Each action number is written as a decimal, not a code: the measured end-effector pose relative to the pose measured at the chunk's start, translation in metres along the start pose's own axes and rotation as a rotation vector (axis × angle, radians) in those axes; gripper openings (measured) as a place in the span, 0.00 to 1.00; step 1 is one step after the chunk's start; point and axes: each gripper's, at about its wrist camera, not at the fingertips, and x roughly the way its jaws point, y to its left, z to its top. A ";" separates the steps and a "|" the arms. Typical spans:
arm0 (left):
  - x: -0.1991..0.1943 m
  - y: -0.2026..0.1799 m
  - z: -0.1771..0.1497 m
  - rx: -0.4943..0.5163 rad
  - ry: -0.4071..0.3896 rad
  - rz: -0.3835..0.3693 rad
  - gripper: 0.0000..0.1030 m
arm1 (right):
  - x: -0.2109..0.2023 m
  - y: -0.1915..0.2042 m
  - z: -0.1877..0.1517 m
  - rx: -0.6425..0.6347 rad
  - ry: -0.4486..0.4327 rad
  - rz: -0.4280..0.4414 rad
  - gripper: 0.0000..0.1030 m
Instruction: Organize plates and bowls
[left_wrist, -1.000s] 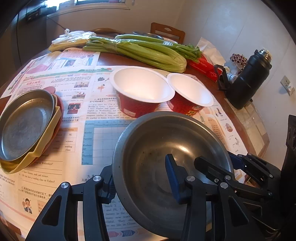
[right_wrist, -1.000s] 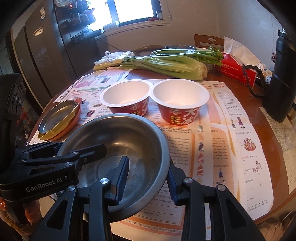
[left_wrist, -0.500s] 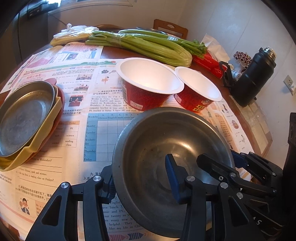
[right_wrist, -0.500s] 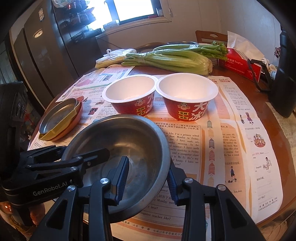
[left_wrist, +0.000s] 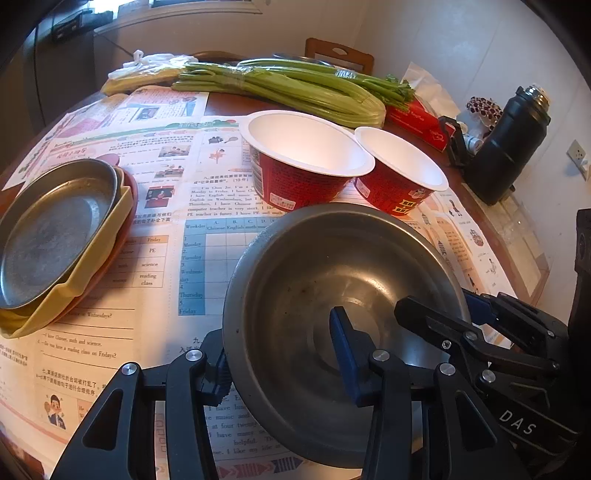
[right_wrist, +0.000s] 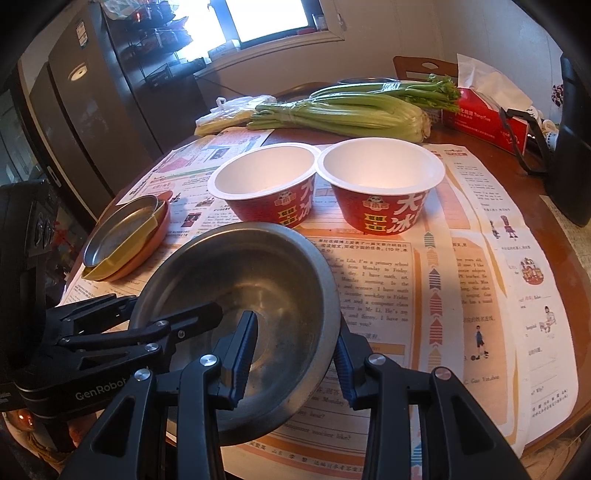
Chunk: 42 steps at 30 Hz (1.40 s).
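Both grippers were clamped on the steel bowl (left_wrist: 343, 295), one on each side of its rim. Left gripper (left_wrist: 280, 354) had one finger inside the bowl and one outside the wall; right gripper (right_wrist: 295, 354) gripped the opposite rim the same way. The bowl was held over the newspaper (right_wrist: 436, 295); whether it touched the paper was not clear.

Relative to the steel bowl:
- Two red paper bowls (left_wrist: 310, 162) (left_wrist: 400, 173) stood side by side just beyond it, rims touching, both upright and white inside.
- Plate stack (left_wrist: 55, 240) sat to its left, well apart: metal plate on top, yellow dish under it, orange plate at the bottom.
- Celery (left_wrist: 295, 88) lay beyond the red bowls.
- Black flask (left_wrist: 506, 147) and red tissue box (right_wrist: 484, 118) stood off to its far right.
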 end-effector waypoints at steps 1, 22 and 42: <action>-0.001 0.001 0.000 -0.002 -0.002 0.000 0.46 | 0.001 0.001 0.000 0.002 0.001 0.003 0.39; -0.013 0.010 -0.003 0.001 -0.039 -0.015 0.52 | 0.007 0.005 0.002 0.016 0.009 0.029 0.39; -0.040 0.016 -0.001 -0.007 -0.115 -0.015 0.53 | -0.013 -0.008 0.006 0.088 -0.054 0.048 0.39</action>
